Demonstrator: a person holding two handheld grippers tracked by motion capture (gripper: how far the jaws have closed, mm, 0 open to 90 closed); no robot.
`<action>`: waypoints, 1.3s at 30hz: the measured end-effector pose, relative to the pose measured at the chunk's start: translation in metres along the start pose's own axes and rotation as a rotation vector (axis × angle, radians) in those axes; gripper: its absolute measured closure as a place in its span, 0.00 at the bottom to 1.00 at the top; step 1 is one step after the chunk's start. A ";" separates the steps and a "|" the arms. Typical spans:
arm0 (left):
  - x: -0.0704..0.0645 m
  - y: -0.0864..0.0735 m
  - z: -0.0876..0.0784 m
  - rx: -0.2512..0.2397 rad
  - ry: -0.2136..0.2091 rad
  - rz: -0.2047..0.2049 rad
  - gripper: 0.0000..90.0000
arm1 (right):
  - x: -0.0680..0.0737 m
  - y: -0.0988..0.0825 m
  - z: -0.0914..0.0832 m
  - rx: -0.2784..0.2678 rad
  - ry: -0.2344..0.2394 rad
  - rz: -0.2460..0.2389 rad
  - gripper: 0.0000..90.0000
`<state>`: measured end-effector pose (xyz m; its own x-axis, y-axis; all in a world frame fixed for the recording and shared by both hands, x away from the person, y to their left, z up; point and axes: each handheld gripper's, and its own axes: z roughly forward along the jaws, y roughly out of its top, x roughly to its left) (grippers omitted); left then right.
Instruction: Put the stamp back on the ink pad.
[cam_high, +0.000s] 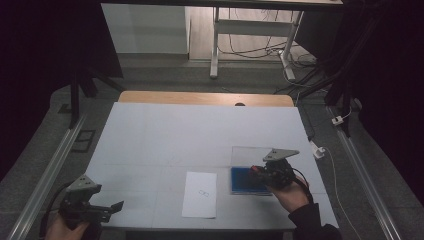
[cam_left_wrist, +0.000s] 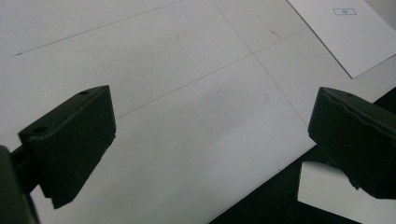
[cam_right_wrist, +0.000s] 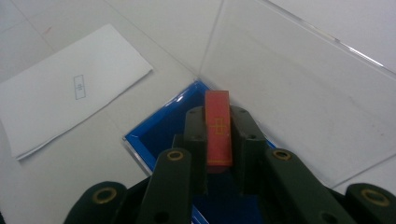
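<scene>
A flat red block (cam_right_wrist: 217, 100) with yellow markings is clamped between the jaws of my right gripper (cam_right_wrist: 218, 114), which is shut on it. The block hangs just over a shallow blue tray (cam_right_wrist: 161, 128) whose clear lid (cam_right_wrist: 299, 88) lies open on the table behind it. In the high view the right gripper (cam_high: 260, 171) is over the blue tray (cam_high: 242, 182) at the right front of the table. My left gripper (cam_high: 112, 210) rests low at the front left corner, open with nothing between its jaws (cam_left_wrist: 212, 121).
A white sheet of paper (cam_high: 200, 194) with a small printed box lies at the front middle, left of the tray; it also lies in the left gripper view (cam_left_wrist: 345, 32). The white table top (cam_high: 190, 135) ends close to the left gripper at the front edge (cam_left_wrist: 261, 191).
</scene>
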<state>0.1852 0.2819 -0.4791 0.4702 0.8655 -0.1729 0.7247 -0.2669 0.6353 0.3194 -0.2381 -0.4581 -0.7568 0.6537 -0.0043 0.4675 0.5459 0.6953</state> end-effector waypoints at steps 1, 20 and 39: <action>0.000 0.000 0.000 0.000 0.000 0.000 0.01 | -0.001 -0.001 0.000 0.002 -0.002 0.001 0.87; -0.001 0.000 0.000 0.001 0.001 0.002 0.01 | -0.004 -0.008 0.017 0.063 0.004 -0.014 0.87; -0.001 0.000 0.001 0.001 0.003 0.004 0.01 | -0.004 -0.011 0.027 0.104 0.017 -0.028 0.83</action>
<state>0.1850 0.2809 -0.4793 0.4714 0.8656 -0.1686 0.7234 -0.2702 0.6353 0.3292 -0.2328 -0.4852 -0.7775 0.6288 -0.0102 0.4900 0.6159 0.6169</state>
